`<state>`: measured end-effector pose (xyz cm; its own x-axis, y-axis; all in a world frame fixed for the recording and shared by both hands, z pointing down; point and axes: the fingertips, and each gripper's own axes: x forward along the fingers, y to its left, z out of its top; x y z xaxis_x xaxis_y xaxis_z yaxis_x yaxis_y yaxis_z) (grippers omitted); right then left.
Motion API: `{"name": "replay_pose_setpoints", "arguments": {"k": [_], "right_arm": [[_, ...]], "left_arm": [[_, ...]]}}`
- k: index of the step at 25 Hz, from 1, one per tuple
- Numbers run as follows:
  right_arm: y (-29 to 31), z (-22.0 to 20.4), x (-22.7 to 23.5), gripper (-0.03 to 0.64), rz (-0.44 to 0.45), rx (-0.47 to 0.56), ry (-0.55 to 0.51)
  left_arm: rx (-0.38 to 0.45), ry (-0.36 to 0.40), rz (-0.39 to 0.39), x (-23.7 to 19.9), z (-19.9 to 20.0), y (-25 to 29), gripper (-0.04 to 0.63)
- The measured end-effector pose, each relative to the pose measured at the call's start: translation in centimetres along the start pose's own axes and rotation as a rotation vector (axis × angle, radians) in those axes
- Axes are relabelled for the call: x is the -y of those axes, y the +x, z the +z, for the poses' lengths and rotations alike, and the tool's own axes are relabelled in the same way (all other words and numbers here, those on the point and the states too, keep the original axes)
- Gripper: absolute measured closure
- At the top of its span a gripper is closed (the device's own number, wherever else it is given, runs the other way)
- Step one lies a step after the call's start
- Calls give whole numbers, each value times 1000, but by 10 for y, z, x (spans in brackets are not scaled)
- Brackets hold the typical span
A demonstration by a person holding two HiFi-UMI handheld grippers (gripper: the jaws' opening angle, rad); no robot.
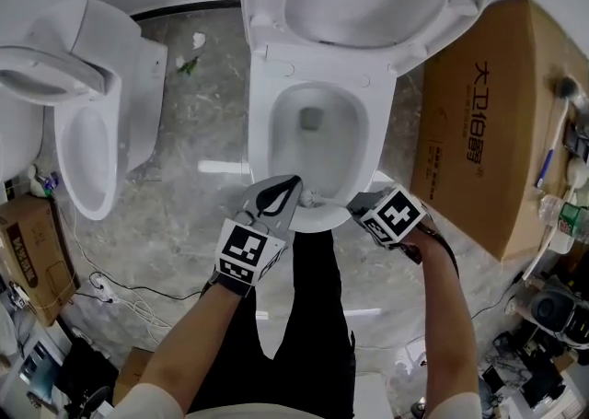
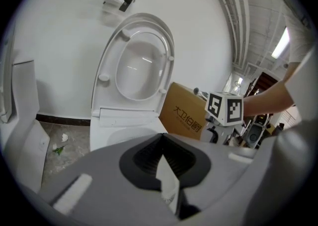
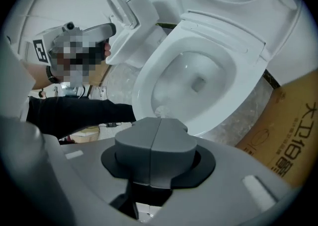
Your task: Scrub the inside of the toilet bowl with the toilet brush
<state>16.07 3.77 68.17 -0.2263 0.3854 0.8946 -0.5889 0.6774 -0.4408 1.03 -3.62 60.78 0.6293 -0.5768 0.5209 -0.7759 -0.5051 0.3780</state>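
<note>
Grippers were positioned at the toilet bowl's [image 1: 264, 122] 6 o'clock rim.
Left gripper [image 1: 289, 189] was clenched on the white toilet brush [image 1: 311, 196]; right gripper [image 1: 355, 209] jaws were pressed together, nothing gripped.

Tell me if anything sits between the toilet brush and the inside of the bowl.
Nothing visible does. The seat is raised, the toilet bowl is open, and the toilet brush held by the left gripper has its head at the near rim. The right gripper, shut, sits off to the right.
</note>
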Motion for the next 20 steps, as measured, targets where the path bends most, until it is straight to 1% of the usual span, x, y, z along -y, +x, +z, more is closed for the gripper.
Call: {"name": "replay_pose_setpoints", "arguments": {"k": [4, 6, 10, 16, 20], "right_arm": [[-7, 0, -5, 453, -62, -79, -102], [-8, -2, -10, 453, -76, -115, -123], [-10, 1, -11, 453, -139, -167, -165], [-13, 5, -15, 453, -261, -216, -236], [-13, 2, -17, 453, -361, -221, -247]], "left_arm": [[8, -4, -2, -5, 3, 0, 589], [6, -10, -1, -7, 2, -1, 589], [7, -13, 1, -12, 1, -2, 589], [-8, -29, -28, -13, -4, 3, 589], [-13, -24, -45, -9, -4, 5, 589]]}}
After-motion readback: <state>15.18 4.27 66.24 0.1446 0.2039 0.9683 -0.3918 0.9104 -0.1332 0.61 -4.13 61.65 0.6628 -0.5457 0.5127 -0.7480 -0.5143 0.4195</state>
